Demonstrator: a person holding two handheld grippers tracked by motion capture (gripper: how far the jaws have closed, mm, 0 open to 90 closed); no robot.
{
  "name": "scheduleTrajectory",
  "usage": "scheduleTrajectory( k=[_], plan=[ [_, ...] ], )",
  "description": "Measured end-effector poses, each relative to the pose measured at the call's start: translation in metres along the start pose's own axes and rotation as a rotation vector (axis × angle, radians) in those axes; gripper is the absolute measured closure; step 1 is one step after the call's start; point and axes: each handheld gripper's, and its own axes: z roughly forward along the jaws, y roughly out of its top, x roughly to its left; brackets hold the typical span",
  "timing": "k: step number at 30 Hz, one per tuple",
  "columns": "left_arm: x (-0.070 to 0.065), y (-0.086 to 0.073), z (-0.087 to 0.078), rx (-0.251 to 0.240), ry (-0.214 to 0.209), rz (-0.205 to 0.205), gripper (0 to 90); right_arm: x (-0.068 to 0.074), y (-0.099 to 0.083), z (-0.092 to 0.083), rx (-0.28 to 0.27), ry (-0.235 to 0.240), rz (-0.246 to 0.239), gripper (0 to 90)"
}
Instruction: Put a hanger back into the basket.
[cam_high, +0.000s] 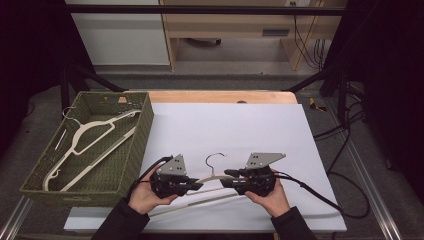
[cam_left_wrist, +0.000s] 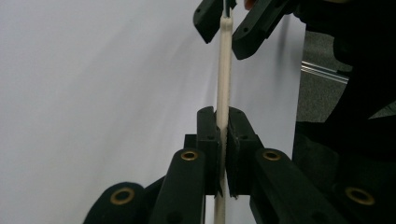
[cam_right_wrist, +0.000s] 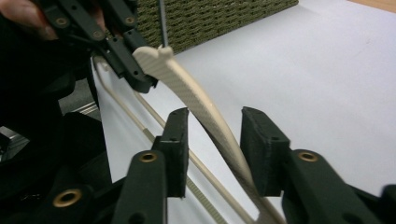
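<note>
hanger (cam_left_wrist: 224, 74) clamped in left gripper (cam_left_wrist: 223, 122) jaws, loose between parted right gripper (cam_right_wrist: 215, 122) jaws.

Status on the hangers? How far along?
Done: one cream hanger lies in the green basket. In hand: a second hanger over the white sheet; left gripper is clamped on its arm, right gripper stands open around it. Left: moving it into the basket, likely.

A cream hanger held up over the white sheet

The hanger (cam_high: 212, 177) is thin and cream, with a grey metal hook (cam_high: 215, 159) pointing up; one curved arm is pinched flat, and its long bottom bar is seen low, near the table's front edge
</note>
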Motion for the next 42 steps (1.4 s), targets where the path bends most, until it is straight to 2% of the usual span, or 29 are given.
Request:
scheduleTrajectory(
  k=[2,5,10,15,22,29,33,36,38,42],
  plan=[
    [-0.002,0.001,0.0,-0.004,0.001,0.002,86.0,0.001,0.0,-0.001,-0.008,-0.015,-0.008,58.8],
    [-0.002,0.001,-0.001,-0.021,0.019,-0.016,86.3,0.0,-0.001,-0.007,-0.031,-0.044,-0.008,54.1],
    [0.0,0.003,-0.011,-0.041,0.068,-0.034,86.3,-0.005,-0.005,-0.028,-0.104,-0.095,0.016,42.3],
    [0.003,0.009,-0.027,-0.069,0.118,-0.047,86.3,-0.01,-0.01,-0.054,-0.199,-0.186,0.037,23.9],
    [0.005,0.025,-0.06,-0.102,0.157,-0.04,86.3,-0.015,-0.018,-0.077,-0.224,-0.307,0.075,7.5],
    [0.014,0.036,-0.099,-0.132,0.196,-0.051,86.3,-0.02,-0.027,-0.092,-0.241,-0.37,0.11,5.1],
    [0.023,0.037,-0.117,-0.134,0.22,-0.053,86.3,-0.022,-0.03,-0.097,-0.247,-0.384,0.114,4.6],
    [0.032,0.037,-0.129,-0.126,0.214,-0.039,86.3,-0.023,-0.031,-0.1,-0.247,-0.388,0.121,4.5],
    [0.038,0.035,-0.138,-0.127,0.213,-0.048,86.3,-0.023,-0.031,-0.101,-0.251,-0.393,0.123,4.5],
    [0.049,0.031,-0.154,-0.125,0.245,-0.067,86.3,-0.023,-0.032,-0.101,-0.251,-0.394,0.128,4.3]
  ],
)
